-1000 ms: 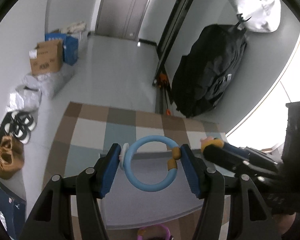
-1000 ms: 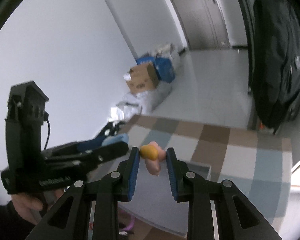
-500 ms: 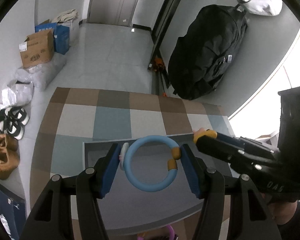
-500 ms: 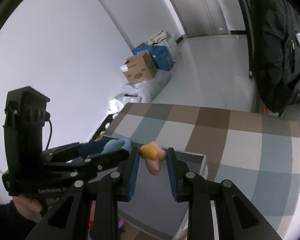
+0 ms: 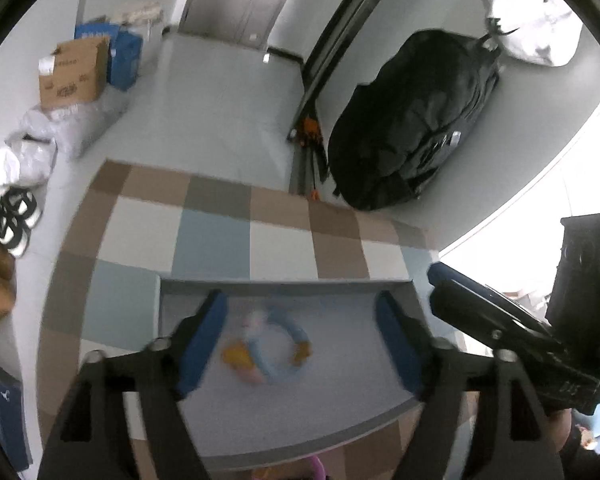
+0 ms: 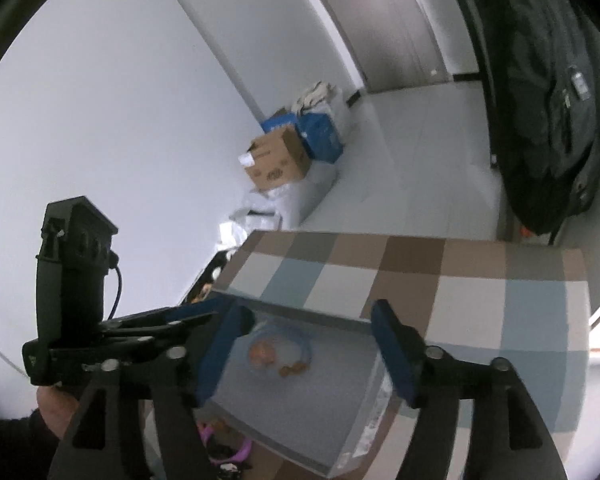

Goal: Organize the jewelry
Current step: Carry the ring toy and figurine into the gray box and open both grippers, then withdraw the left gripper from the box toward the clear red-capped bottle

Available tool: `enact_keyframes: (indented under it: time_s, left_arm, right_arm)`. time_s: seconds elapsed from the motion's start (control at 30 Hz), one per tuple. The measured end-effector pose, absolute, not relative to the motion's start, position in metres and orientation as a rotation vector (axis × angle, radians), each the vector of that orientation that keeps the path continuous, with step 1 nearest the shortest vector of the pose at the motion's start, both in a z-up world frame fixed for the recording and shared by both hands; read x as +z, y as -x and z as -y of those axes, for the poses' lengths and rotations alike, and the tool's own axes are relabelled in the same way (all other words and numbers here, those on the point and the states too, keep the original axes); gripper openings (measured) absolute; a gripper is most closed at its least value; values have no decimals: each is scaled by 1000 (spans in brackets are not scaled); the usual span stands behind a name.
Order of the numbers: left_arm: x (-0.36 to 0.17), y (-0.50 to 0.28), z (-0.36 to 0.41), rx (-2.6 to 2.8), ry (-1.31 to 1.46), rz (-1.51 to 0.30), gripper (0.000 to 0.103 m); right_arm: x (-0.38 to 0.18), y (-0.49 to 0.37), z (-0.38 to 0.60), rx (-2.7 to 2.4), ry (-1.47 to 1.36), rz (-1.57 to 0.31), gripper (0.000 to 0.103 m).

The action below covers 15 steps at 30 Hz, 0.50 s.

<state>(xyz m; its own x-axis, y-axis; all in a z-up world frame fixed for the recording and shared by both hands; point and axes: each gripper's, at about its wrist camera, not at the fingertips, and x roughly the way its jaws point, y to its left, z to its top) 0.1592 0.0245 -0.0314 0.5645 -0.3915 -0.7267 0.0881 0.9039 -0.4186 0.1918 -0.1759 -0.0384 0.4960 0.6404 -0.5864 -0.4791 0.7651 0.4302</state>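
A light blue bracelet (image 5: 294, 324) with yellow beads lies blurred in the grey tray (image 5: 284, 286), a yellow and pink charm (image 5: 242, 358) beside it. My left gripper (image 5: 300, 334) hovers over them, its jaws opening, nothing between the pads. In the right wrist view the same bracelet (image 6: 300, 346) and charm (image 6: 262, 354) rest on the tray floor (image 6: 300, 408) below my right gripper (image 6: 306, 352). Its jaws are also opening and hold nothing. The left gripper (image 6: 140, 332) shows at the left of that view, the right gripper (image 5: 480, 320) at the right of the left wrist view.
The tray sits on a checkered table (image 5: 212, 240) of brown, blue and white squares. A pink bracelet (image 6: 236, 448) lies just in front of the tray. Beyond the table are a black bag (image 5: 412, 120), cardboard boxes (image 5: 72, 72) and shoes (image 5: 8, 220) on the floor.
Both grippers opened wide. The blue bracelet left the left gripper and the yellow and pink charm left the right gripper; both now lie in the grey tray.
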Motion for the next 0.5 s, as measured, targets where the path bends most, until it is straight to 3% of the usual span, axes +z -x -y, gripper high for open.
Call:
enact_keyframes:
  time_s: [0.33, 0.5]
  left_arm:
    - [-20, -147, -19, -225, 268, -867, 81]
    - [-11, -133, -24, -143, 225, -823, 81]
  right_arm:
    - [-33, -178, 178, 647, -189, -765, 99]
    - [-31, -166, 183, 622, -186, -736, 103]
